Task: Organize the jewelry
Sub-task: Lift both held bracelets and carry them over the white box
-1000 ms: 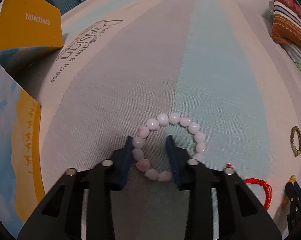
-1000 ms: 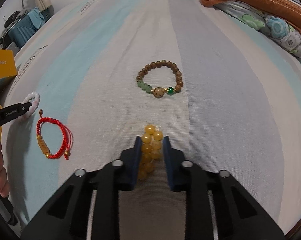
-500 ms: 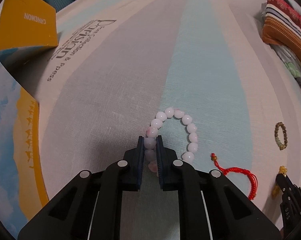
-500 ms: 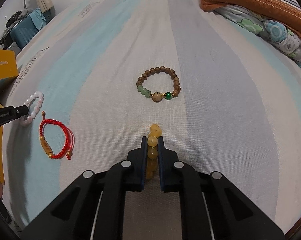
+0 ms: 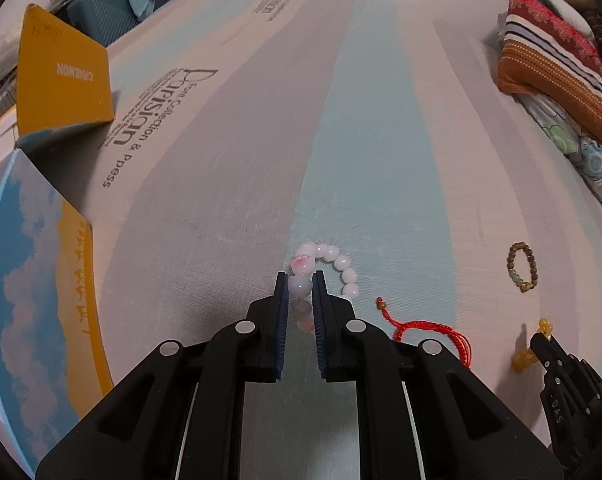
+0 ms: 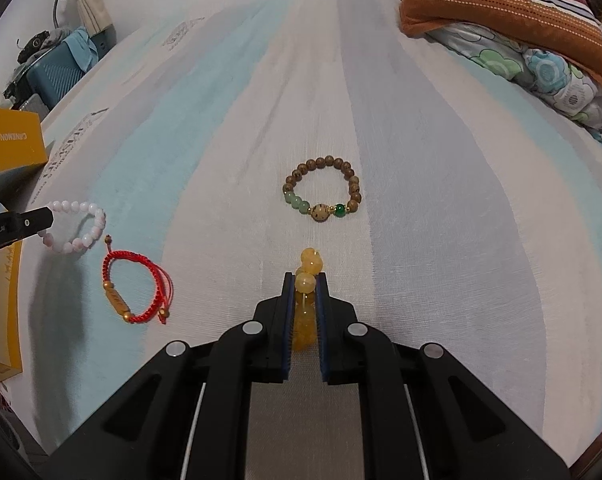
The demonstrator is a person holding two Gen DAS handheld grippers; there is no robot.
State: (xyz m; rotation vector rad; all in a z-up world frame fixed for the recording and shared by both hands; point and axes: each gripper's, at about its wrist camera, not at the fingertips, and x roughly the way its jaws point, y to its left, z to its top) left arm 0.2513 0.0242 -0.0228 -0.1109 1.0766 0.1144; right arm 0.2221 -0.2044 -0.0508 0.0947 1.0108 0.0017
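Both pairs of fingers are pinched onto beads. On the left gripper [image 5: 300, 280] the blue pads clamp one bead of the pink-white bead bracelet [image 5: 328, 266], the rest of the loop hanging forward of the tips over the striped bedsheet [image 5: 373, 128]. On the right gripper [image 6: 305, 280] the pads squeeze the yellow bead bracelet [image 6: 309, 266], its loop folded flat between them.

A second ago both sets of jaws stood apart around their bracelets; now they are closed. The pink-white loop, which lay round on the sheet, is now drawn narrow and lifted at the gripped end.

Between the two grippers lies the red cord bracelet [image 6: 135, 294]; the brown bead bracelet [image 6: 323, 190] sits ahead of the right gripper, apart from it. At the left, the yellow box [image 5: 63, 76] and a blue-and-yellow box [image 5: 33, 280] are cut off by the frame edge, and whether the yellow bracelet still touches the sheet is hidden by the fingers.
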